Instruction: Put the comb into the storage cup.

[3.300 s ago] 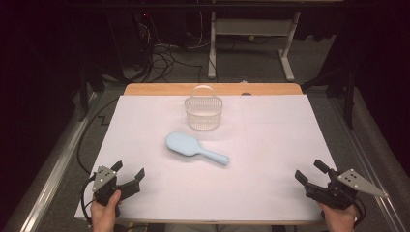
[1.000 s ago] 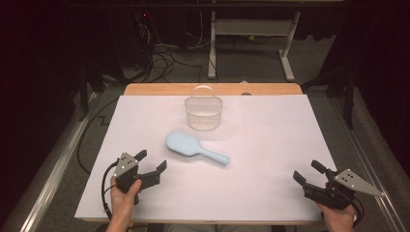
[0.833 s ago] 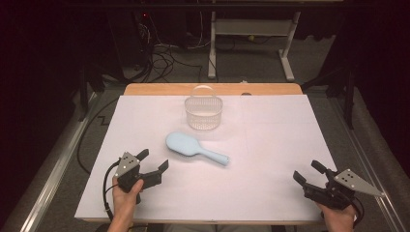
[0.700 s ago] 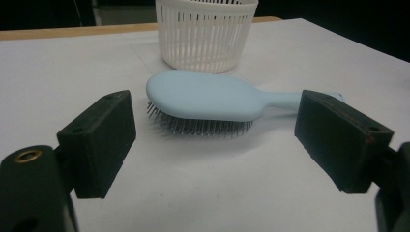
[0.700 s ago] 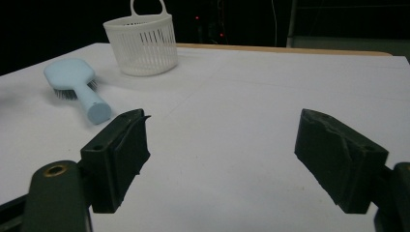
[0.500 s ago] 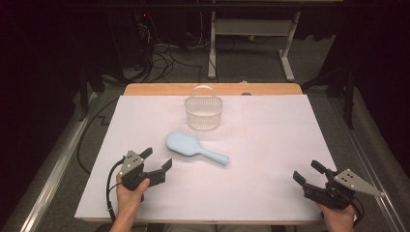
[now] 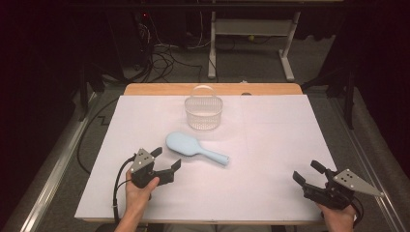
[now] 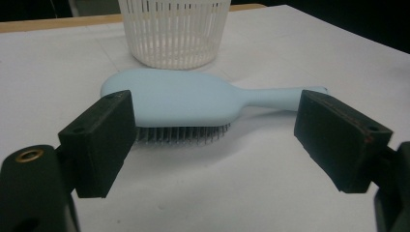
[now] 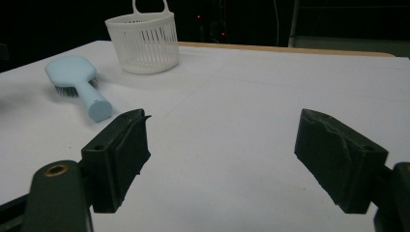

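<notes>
High view: the pale blue hairbrush (image 7: pixel 193 148) lies bristles down mid-counter, near the basket (image 7: pixel 203 112); the left claw (image 7: pixel 164 163) gapes released beside it, the right claw (image 7: pixel 306 173) released, well apart. Left gripper view: light, stiff, smooth plastic; grip the head's edges.

On the bench (image 7: pixel 270 125), covered by one white sheet, lies one pale blue plastic hairbrush (image 7: pixel 193 149) with a single oval head of dark bristles and one straight handle. Beyond it stands one white slotted plastic basket (image 7: pixel 203 112), round, with one arched handle. There are two black two-jaw claws, one left claw (image 7: pixel 167 160) and one right claw (image 7: pixel 308 172), each held in one hand, each carrying one grey three-cornered plate, which makes four jaws in all.
</notes>
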{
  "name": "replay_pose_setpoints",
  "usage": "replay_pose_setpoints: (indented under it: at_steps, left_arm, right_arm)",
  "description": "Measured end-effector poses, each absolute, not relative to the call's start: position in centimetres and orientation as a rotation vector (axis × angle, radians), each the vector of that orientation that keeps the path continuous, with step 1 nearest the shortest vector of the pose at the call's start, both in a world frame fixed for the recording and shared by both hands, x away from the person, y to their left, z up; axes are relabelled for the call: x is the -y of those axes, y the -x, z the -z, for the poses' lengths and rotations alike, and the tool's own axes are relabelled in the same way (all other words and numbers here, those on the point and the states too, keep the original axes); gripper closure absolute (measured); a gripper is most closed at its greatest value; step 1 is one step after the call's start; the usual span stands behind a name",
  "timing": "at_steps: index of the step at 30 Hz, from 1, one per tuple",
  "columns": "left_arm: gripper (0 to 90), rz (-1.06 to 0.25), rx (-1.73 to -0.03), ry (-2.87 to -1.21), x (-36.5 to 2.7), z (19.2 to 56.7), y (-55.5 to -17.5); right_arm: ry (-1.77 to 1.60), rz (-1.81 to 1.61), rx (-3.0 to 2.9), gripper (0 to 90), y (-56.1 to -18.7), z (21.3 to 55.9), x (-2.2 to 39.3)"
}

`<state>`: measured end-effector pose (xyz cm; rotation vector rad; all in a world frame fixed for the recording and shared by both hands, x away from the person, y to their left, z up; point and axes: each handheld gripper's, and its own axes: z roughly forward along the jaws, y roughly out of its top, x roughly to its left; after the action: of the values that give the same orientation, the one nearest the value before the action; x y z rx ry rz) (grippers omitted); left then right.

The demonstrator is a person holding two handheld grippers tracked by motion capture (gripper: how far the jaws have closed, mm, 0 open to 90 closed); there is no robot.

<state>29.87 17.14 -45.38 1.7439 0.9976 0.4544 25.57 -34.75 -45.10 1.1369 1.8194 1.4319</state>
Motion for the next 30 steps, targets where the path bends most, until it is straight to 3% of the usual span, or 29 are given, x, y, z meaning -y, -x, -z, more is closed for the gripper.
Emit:
replay_pose_setpoints:
  at_steps: [30]
  left_arm:
    - [18.7,-0.403,-0.933,-1.796,-11.6,44.7,-32.8]
  right_arm:
    - [-1.091,-1.459,-1.866,20.4,-25.6,45.1,34.0]
